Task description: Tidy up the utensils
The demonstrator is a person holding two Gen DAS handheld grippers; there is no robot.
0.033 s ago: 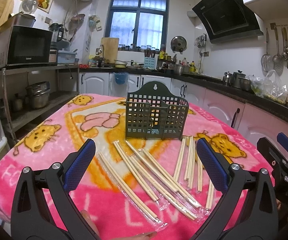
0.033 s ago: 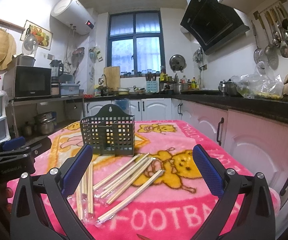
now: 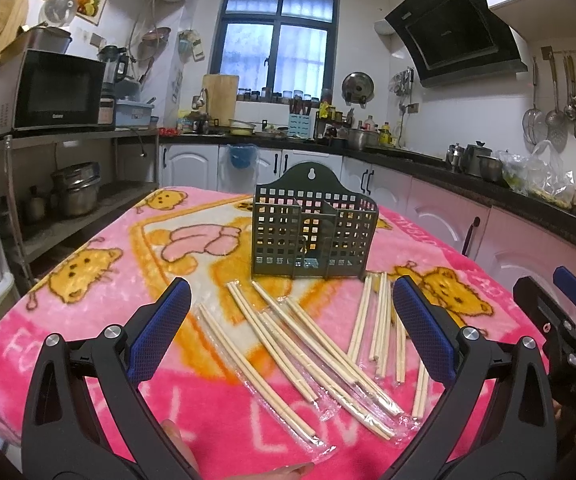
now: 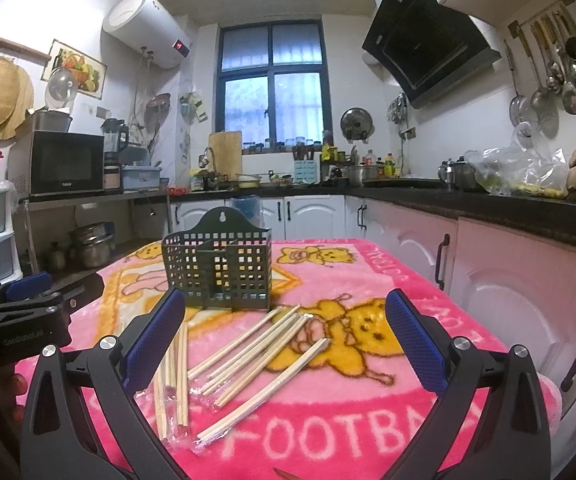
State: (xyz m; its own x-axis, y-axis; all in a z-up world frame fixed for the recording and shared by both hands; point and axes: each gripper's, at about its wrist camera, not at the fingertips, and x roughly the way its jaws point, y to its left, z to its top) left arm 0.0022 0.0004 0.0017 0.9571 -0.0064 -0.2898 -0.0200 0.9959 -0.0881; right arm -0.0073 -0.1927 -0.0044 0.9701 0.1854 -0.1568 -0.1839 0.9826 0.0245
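Observation:
A dark green perforated utensil holder (image 3: 314,236) (image 4: 218,270) stands upright on the pink blanket, empty as far as I can see. In front of it lie several wooden chopsticks in clear wrappers (image 3: 300,344), fanned out, and several more chopsticks (image 3: 380,320) to their right. The right wrist view shows the same chopsticks (image 4: 256,344) spread between the fingers. My left gripper (image 3: 292,328) hovers open over the wrapped ones, holding nothing. My right gripper (image 4: 284,336) is open too, low over the chopsticks. Each gripper shows at the edge of the other's view.
A pink cartoon blanket (image 3: 88,320) covers the table. Kitchen counter and pink cabinets (image 4: 508,280) run close along the right side. A metal shelf with a microwave (image 3: 58,88) and pots stands to the left. A fingertip shows at the bottom of the left wrist view.

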